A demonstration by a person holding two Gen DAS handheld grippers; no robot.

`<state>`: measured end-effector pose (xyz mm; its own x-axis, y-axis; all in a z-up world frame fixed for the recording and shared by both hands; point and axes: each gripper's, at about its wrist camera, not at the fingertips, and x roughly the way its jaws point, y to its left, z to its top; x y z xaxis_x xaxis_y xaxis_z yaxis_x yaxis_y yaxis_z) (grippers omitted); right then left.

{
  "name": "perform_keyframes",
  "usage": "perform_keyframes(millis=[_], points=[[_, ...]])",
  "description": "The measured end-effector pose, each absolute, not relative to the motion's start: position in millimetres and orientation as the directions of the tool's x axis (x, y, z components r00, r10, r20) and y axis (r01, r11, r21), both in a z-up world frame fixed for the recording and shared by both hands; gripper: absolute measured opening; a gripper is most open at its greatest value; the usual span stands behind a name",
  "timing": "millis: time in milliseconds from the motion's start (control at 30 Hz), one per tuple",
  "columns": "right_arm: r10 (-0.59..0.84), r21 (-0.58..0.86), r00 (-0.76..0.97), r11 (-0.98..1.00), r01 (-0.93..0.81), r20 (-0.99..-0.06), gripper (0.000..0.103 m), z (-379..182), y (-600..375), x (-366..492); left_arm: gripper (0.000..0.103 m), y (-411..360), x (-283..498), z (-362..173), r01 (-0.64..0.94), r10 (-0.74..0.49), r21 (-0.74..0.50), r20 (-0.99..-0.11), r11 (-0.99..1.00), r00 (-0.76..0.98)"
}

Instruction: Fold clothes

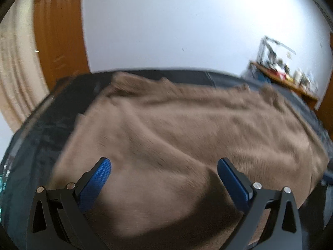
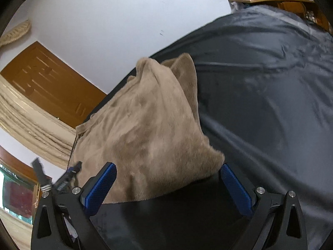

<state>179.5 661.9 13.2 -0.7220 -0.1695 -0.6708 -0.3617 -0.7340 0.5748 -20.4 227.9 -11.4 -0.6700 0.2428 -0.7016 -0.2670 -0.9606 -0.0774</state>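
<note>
Brown fleece garment (image 1: pixel 177 137) lies spread on dark sheet (image 2: pixel 270 104) — flat for folding. L gripper (image 1: pixel 164 164) and R gripper (image 2: pixel 168 170) both spread wide, pinching nothing — hovering at its near edge.

Left wrist view motion-blurred: brown fleece garment (image 1: pixel 177 129) edges smeared, garment type unclear. Shelf clutter (image 1: pixel 287 73) unreadable. Garment's near edge cut off by frame bottom.

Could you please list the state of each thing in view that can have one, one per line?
left gripper: open, empty, above the garment.
right gripper: open, empty, at the garment's near edge.
brown fleece garment: spread on the cover, wrinkled, not gripped.
black cover: spread out, creased.
wooden door: looks shut.
</note>
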Motion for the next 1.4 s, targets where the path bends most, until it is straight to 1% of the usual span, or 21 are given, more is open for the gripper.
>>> perform_keyframes(millis=[167, 200, 333, 433, 500, 533, 567, 600, 667, 833, 1000, 1067, 1400], points=[[-0.148, 0.586, -0.731, -0.709, -0.391, -0.667, 0.102, 12.0, 664.0, 168.4, 0.103, 200.0, -31.5, -4.5, -0.18, 0.251, -0.175, -0.708, -0.968, -0.661], [-0.15, 0.592, -0.734, -0.706, -0.389, -0.662, 0.102, 11.7, 663.6, 163.2, 0.103, 196.0, -35.0, -7.1, -0.161, 0.254, -0.197, -0.721, -0.967, -0.645], [-0.164, 0.612, -0.747, -0.696, -0.375, -0.644, 0.102, 10.6, 656.1, 144.5, 0.102, 192.6, -34.5, -9.4, -0.119, 0.223, -0.193, -0.728, -0.974, -0.648], [-0.176, 0.625, -0.754, -0.691, -0.363, -0.633, 0.1, 10.2, 648.9, 132.8, 0.102, 192.9, -34.3, -9.6, -0.123, 0.232, -0.2, -0.731, -0.972, -0.642], [-0.149, 0.605, -0.752, -0.701, -0.378, -0.642, 0.089, 10.1, 645.1, 129.7, 0.102, 193.2, -34.2, -9.7, -0.127, 0.239, -0.206, -0.733, -0.97, -0.637], [-0.125, 0.59, -0.749, -0.703, -0.396, -0.651, 0.072, 9.3, 645.0, 129.6, 0.102, 193.3, -34.1, -9.7, -0.129, 0.243, -0.209, -0.734, -0.969, -0.634], [-0.112, 0.589, -0.75, -0.697, -0.409, -0.652, 0.06, 7.8, 646.9, 130.4, 0.103, 193.4, -34.0, -9.8, -0.131, 0.246, -0.212, -0.735, -0.968, -0.632], [-0.106, 0.597, -0.754, -0.685, -0.417, -0.648, 0.058, 5.9, 650.3, 131.9, 0.103, 193.7, -33.7, -9.5, -0.133, 0.248, -0.213, -0.735, -0.968, -0.63], [-0.1, 0.61, -0.761, -0.669, -0.425, -0.641, 0.048, 3.3, 655.0, 136.1, 0.102, 194.1, -31.1, -7.8, -0.135, 0.251, -0.215, -0.734, -0.967, -0.63], [-0.074, 0.602, -0.773, -0.676, -0.426, -0.63, 0.04, 1.9, 653.3, 139.6, 0.103, 194.7, -30.4, -6.6, -0.138, 0.243, -0.203, -0.729, -0.97, -0.639], [-0.116, 0.66, -0.785, -0.623, -0.42, -0.608, 0.041, 0.3, 660.9, 142.5, 0.103, 194.0, -32.9, -8.8, -0.137, 0.252, -0.214, -0.735, -0.967, -0.629], [-0.129, 0.694, -0.794, -0.582, -0.424, -0.594, 0.044, -2.5, 666.2, 148.8, 0.103, 193.6, -32.4, -8.5, -0.137, 0.254, -0.217, -0.733, -0.967, -0.631], [-0.082, 0.746, -0.823, -0.481, -0.461, -0.562, 0.044, -10.3, 686.8, 165.7, 0.103, 194.3, -32.7, -9.6, -0.137, 0.247, -0.208, -0.737, -0.969, -0.629]])
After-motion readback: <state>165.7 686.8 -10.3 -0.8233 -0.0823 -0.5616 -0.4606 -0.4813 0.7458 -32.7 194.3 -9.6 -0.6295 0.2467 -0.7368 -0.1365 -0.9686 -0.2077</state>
